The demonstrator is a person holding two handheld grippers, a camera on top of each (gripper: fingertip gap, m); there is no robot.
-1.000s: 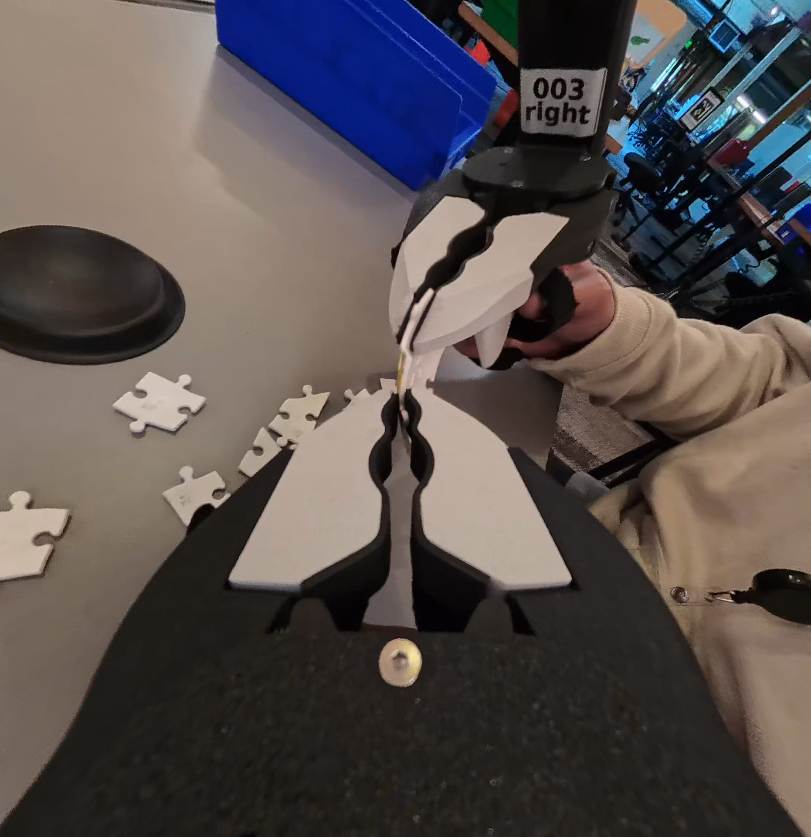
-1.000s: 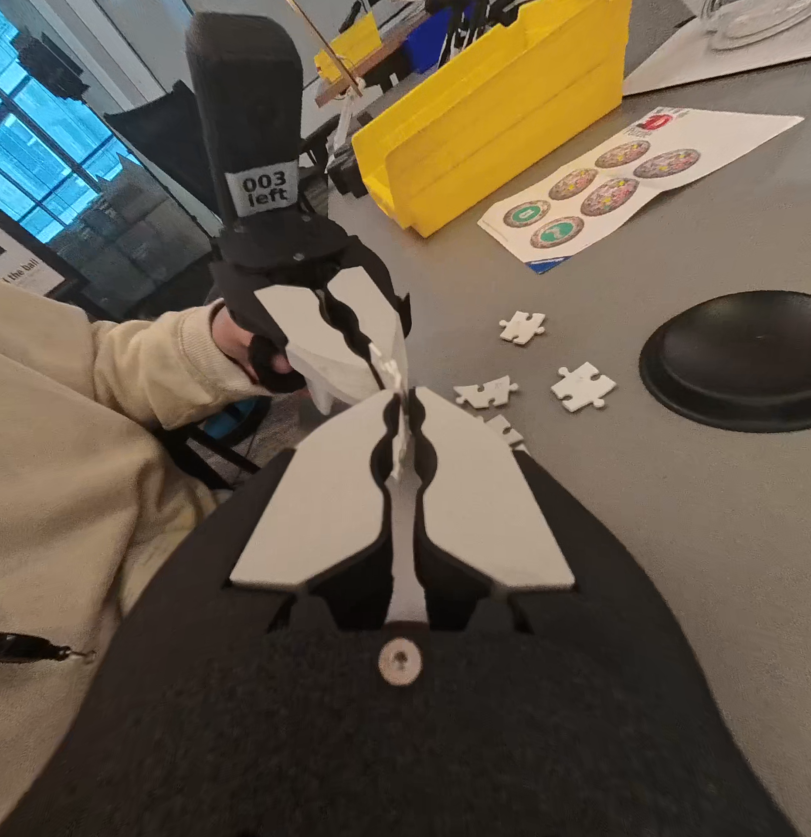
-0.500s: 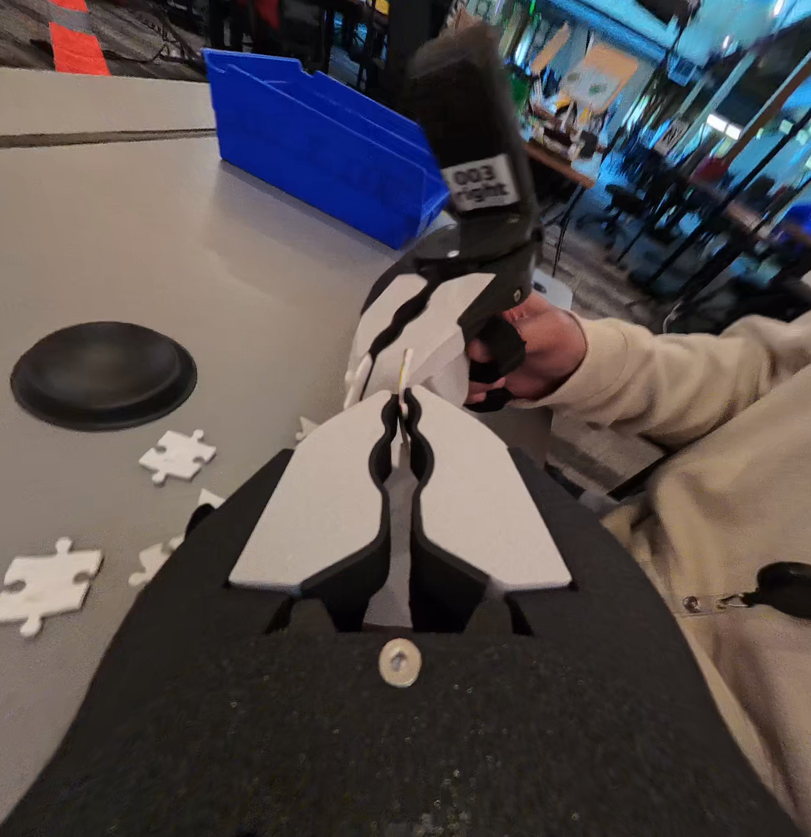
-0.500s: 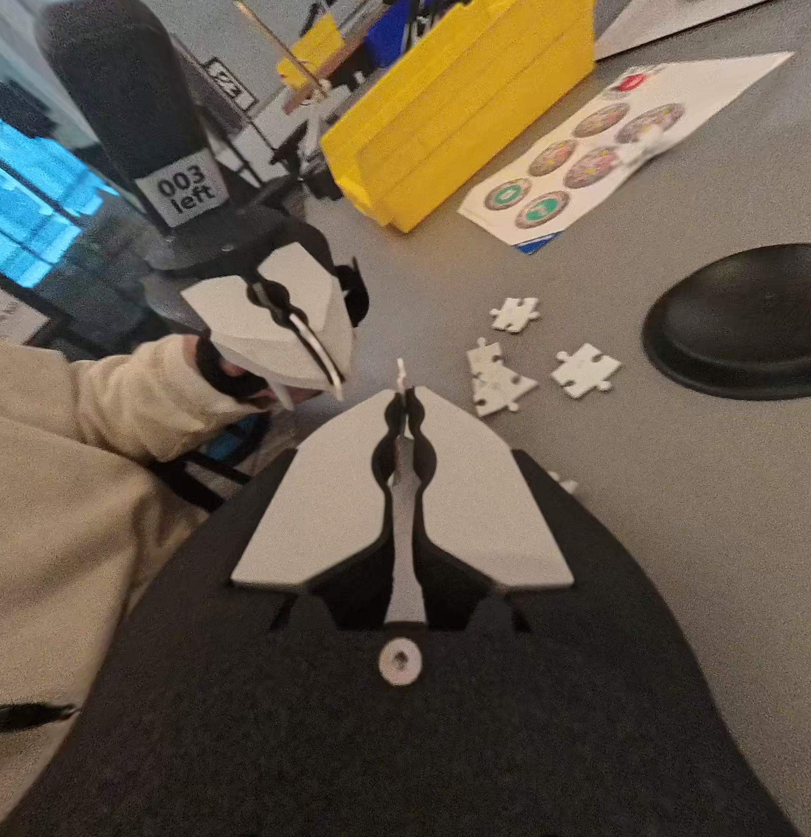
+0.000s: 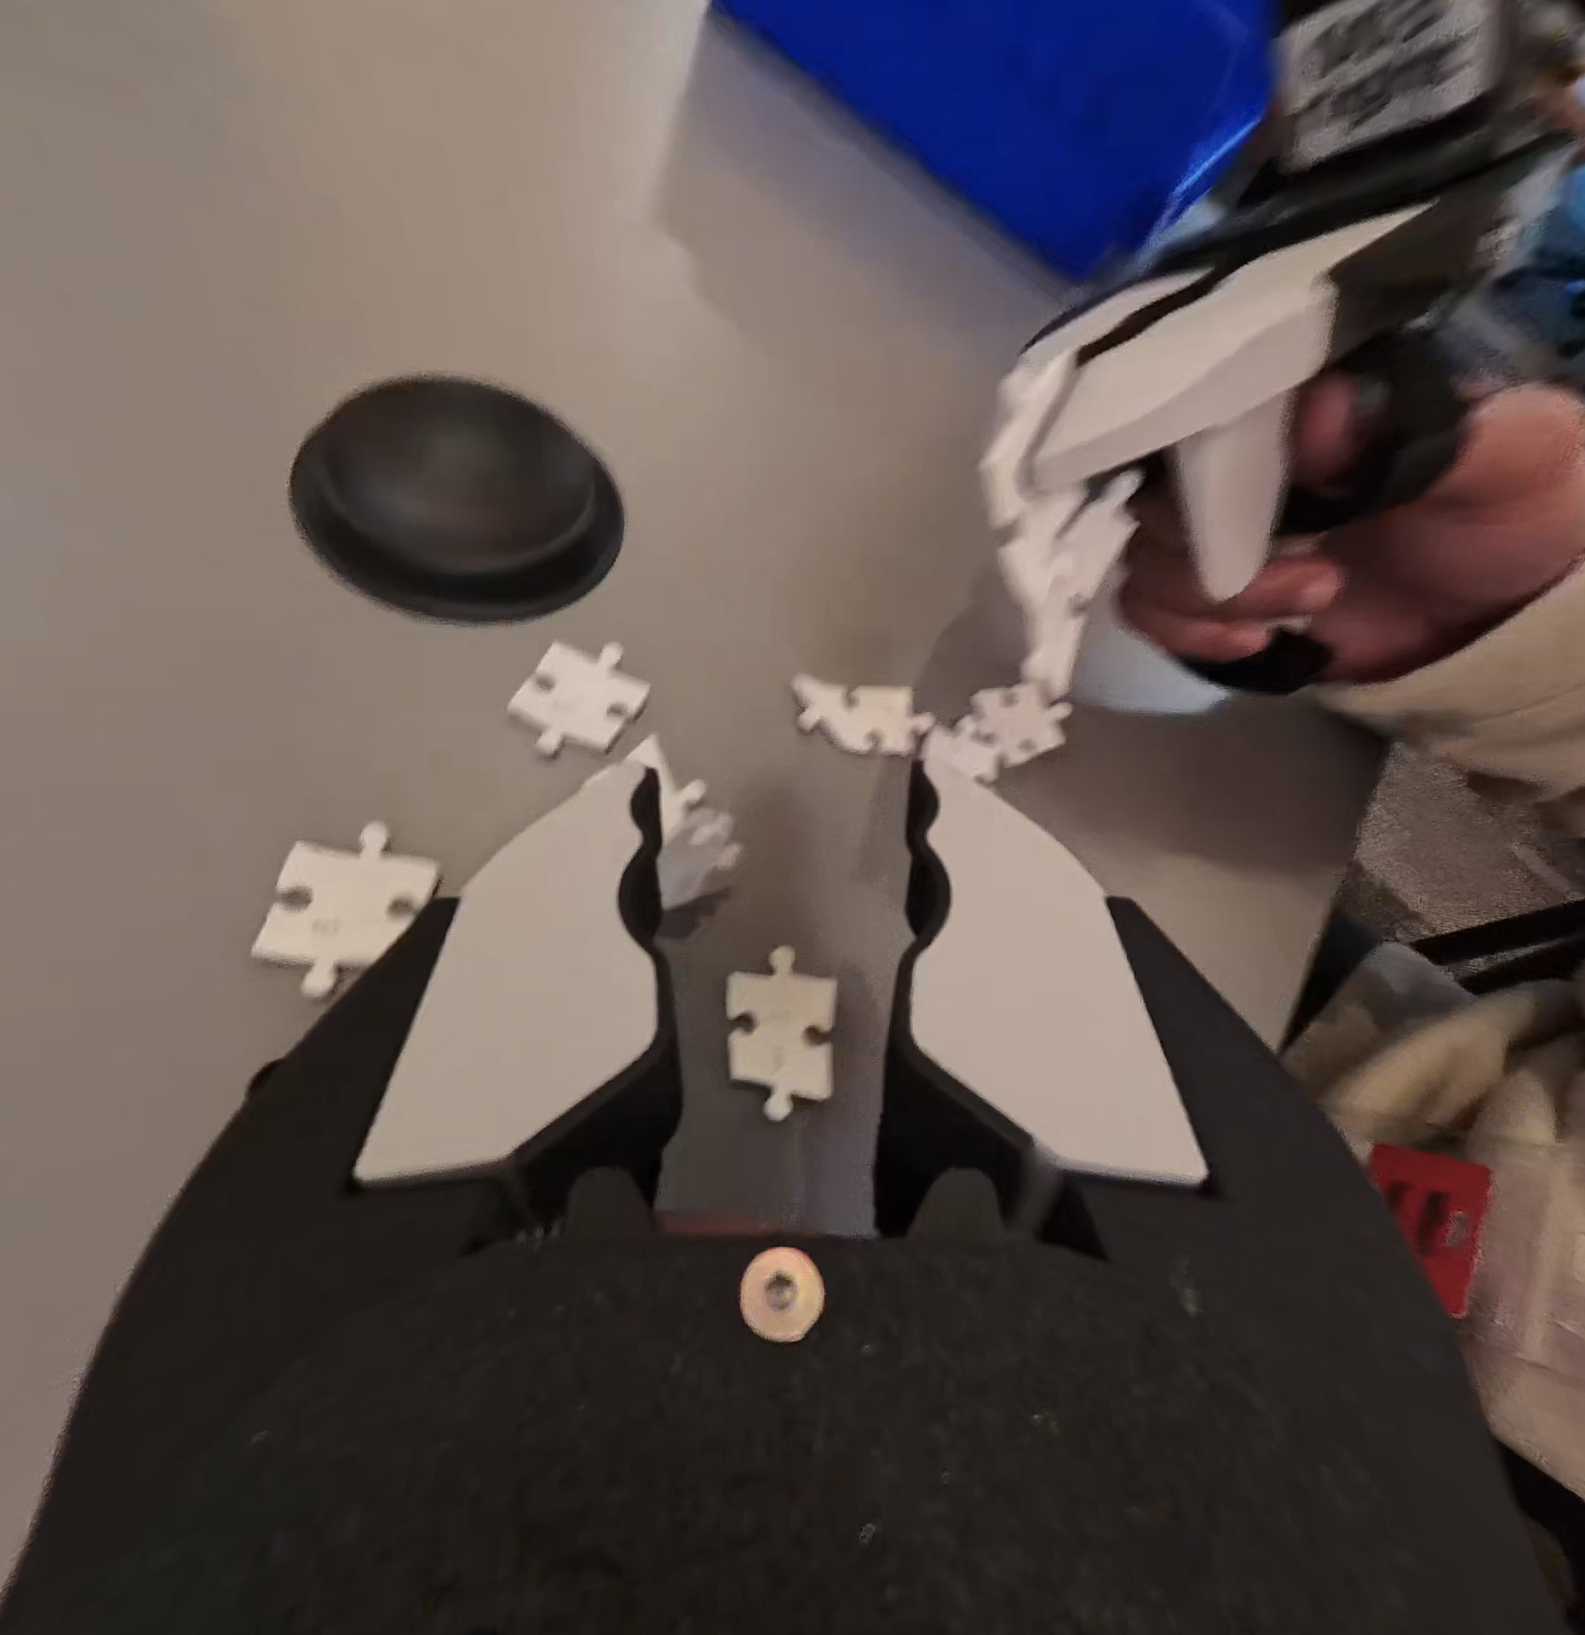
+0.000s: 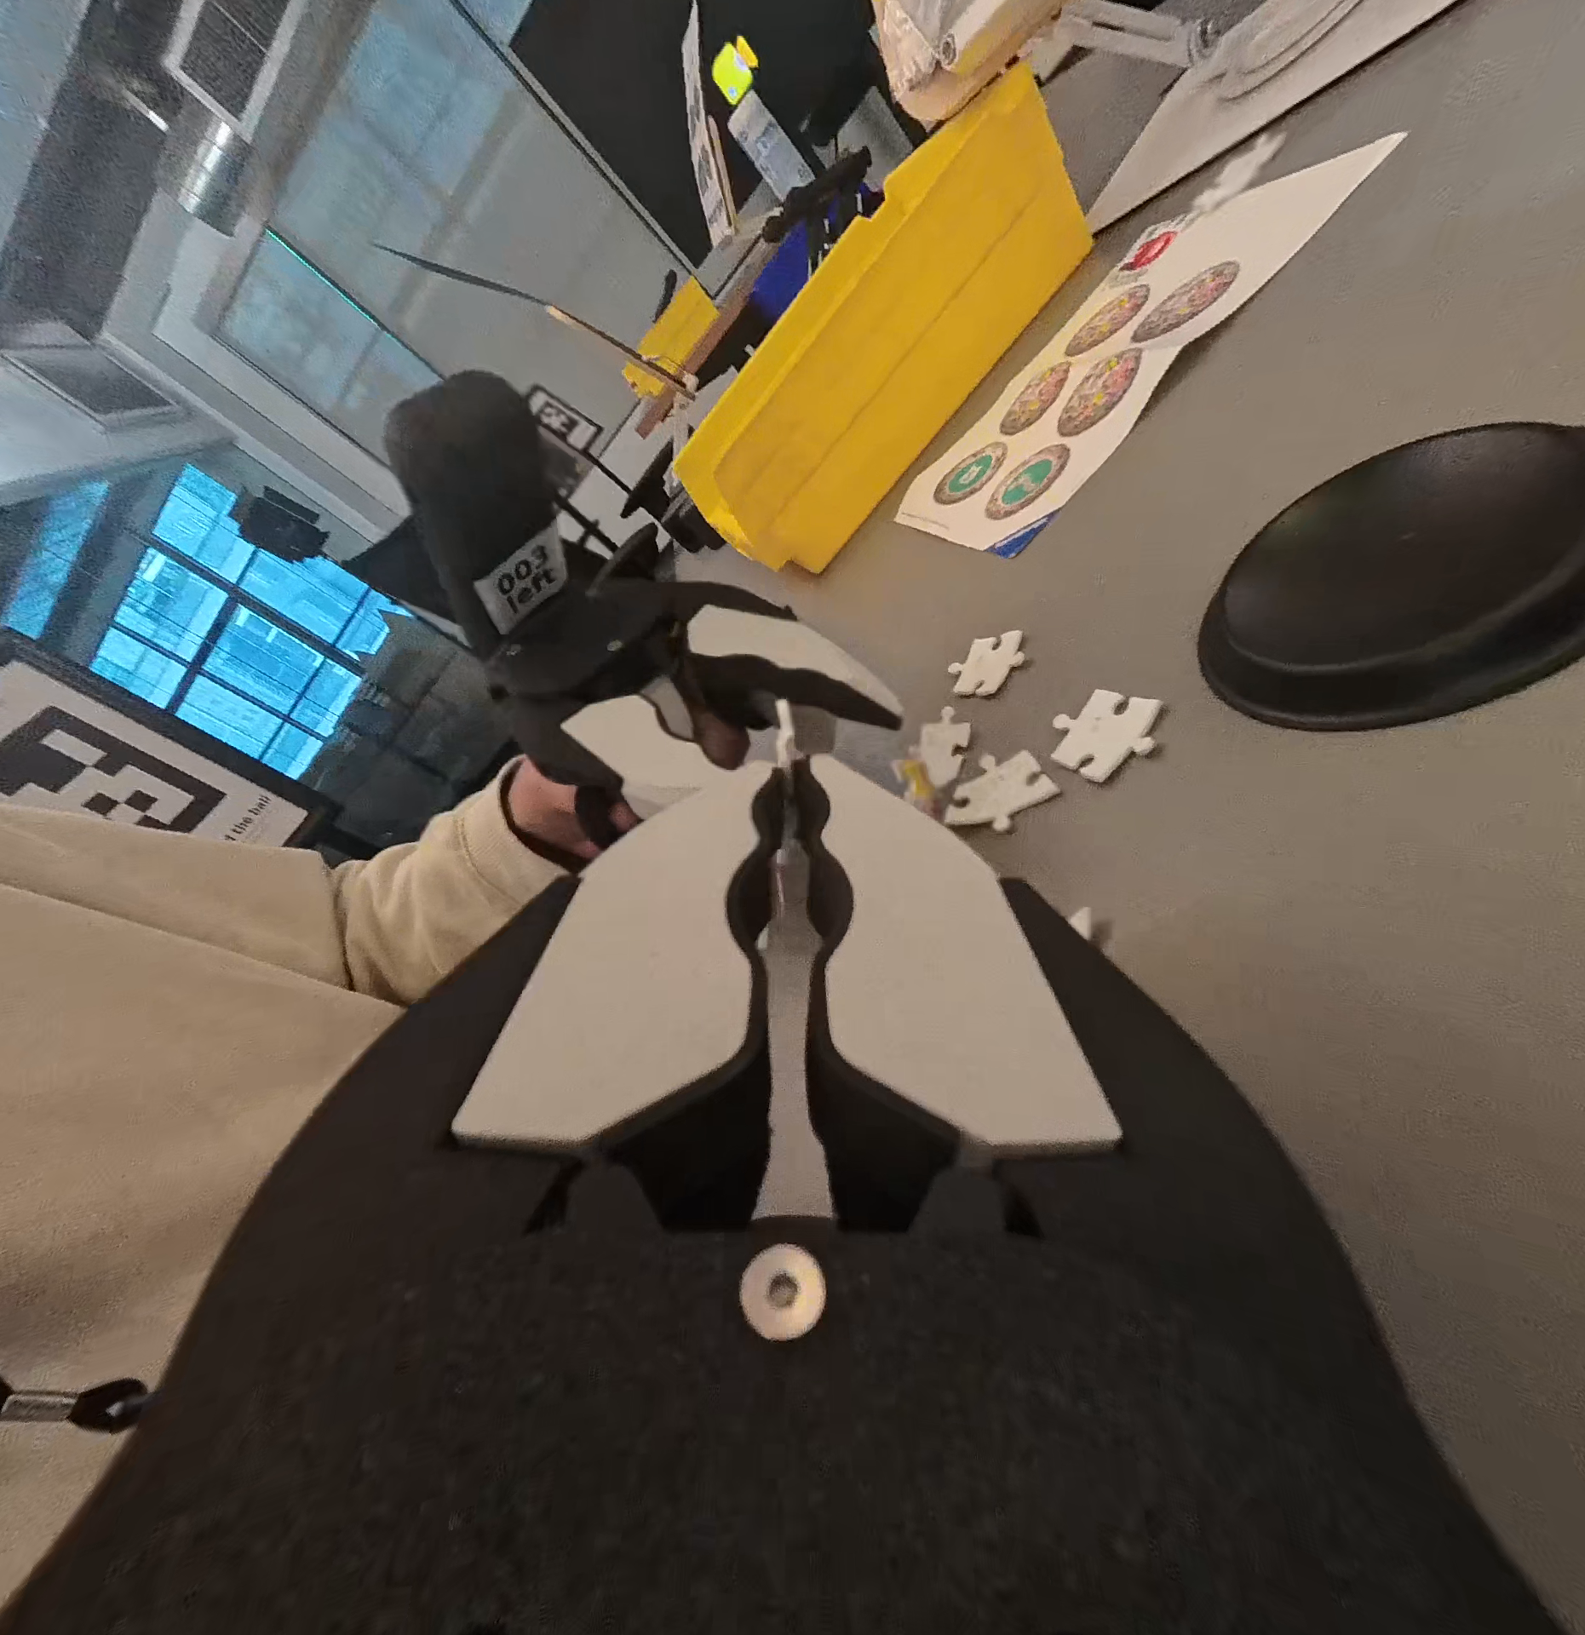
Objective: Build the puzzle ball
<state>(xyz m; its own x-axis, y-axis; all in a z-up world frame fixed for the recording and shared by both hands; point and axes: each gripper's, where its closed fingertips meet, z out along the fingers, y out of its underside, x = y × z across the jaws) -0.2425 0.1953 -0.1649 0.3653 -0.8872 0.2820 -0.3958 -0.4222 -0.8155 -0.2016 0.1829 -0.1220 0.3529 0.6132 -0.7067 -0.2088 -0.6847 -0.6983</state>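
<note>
The joined puzzle pieces (image 6: pixel 784 796) stand edge-on between the fingertips of my right gripper (image 6: pixel 787 783), clamped thin between its pads, long axis running up and away from the grey table (image 6: pixel 1302 973). My left gripper (image 5: pixel 781 783) hangs spread wide over the table, grasping nothing, with one loose piece (image 5: pixel 781 1031) lying flat between its fingers. More loose white pieces lie scattered near the black dome base (image 5: pixel 457 495).
</note>
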